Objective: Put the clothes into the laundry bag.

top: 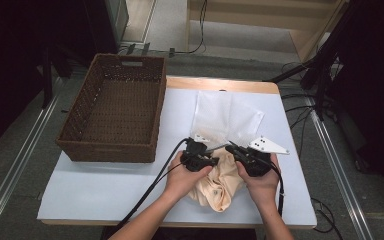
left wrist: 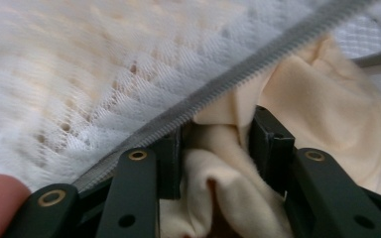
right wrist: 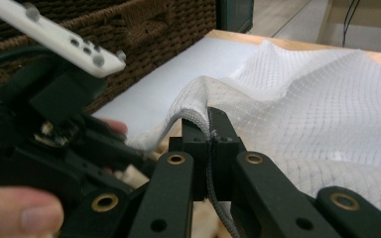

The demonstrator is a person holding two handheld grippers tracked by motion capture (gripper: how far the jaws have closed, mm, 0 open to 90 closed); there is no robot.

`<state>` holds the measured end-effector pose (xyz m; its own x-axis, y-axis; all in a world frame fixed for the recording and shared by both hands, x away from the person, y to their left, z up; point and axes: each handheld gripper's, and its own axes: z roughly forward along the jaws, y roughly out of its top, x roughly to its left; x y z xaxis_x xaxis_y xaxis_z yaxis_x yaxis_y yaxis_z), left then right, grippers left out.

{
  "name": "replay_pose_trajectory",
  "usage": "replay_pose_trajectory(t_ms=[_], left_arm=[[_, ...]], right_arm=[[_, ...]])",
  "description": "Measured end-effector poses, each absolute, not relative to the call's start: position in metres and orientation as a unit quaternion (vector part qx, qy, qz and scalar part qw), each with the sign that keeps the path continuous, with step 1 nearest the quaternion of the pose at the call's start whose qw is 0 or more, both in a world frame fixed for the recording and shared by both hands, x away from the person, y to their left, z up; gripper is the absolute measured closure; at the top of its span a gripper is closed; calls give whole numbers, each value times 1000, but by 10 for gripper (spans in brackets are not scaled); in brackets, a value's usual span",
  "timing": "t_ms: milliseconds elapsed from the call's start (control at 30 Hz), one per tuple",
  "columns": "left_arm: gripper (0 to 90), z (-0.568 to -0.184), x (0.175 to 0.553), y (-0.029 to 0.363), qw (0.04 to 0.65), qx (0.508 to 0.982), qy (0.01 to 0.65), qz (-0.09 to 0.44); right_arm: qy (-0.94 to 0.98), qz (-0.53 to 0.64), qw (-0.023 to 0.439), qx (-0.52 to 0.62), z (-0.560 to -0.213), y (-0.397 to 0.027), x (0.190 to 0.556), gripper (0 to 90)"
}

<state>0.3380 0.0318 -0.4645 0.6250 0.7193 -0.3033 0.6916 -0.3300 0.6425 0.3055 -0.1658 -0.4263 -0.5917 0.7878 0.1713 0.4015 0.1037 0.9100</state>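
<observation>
Here's the stuffing stage, about midway by the look of it: the right gripper [right wrist: 209, 130] has its jaws pressed together on the zipper edge of the mesh bag [top: 225, 117], holding the mouth lifted, and in the right gripper view the hem runs straight down between the pads. The left gripper [left wrist: 217, 148] has its jaws part spread, with a fold of the cream cloth [top: 220, 182] between them right at the bag's mouth; whether the pads actually press that fold I cannot tell. In the left gripper view the grey zipper [left wrist: 258, 69] crosses from seven o'clock to one o'clock, with the cloth tucked under it, and a pale tint behind the mesh suggests some fabric is already inside. From the high view, most of the cloth is bunched on the table [top: 105, 180] between the two hands, at six o'clock from the bag, which lies flat toward twelve. The basket [top: 112, 107] stands at ten o'clock from the hands with nothing in it. So: mouth open, first folds in, the bulk left to push through, and zipping to follow.
</observation>
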Motion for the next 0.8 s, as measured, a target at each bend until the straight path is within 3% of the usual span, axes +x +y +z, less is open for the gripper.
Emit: replay_pose_trajectory(t_ms=[167,367,500,567,667,767,800], left_arm=[[426,-444,323,34,405,825,392,45],[395,-427,307,32,440,819,365,49],[273,-450,305,13,372,857,357,24],[229,-461,300,5,350,871,339,65],[337,-460,296,-1,327,875,341,109],[687,-458,297,0,328,871,347,121],[768,-454,302,7,341,870,344,94]], right_arm=[[713,529,183,422,-427,-173,308,894],[710,528,181,429,-429,-177,310,894],[714,527,180,425,-430,-172,310,894],[717,526,180,421,-430,-170,309,894],[718,525,178,421,-431,-168,308,894],[719,525,177,419,-431,-167,308,894],[720,526,178,417,-431,-167,307,894]])
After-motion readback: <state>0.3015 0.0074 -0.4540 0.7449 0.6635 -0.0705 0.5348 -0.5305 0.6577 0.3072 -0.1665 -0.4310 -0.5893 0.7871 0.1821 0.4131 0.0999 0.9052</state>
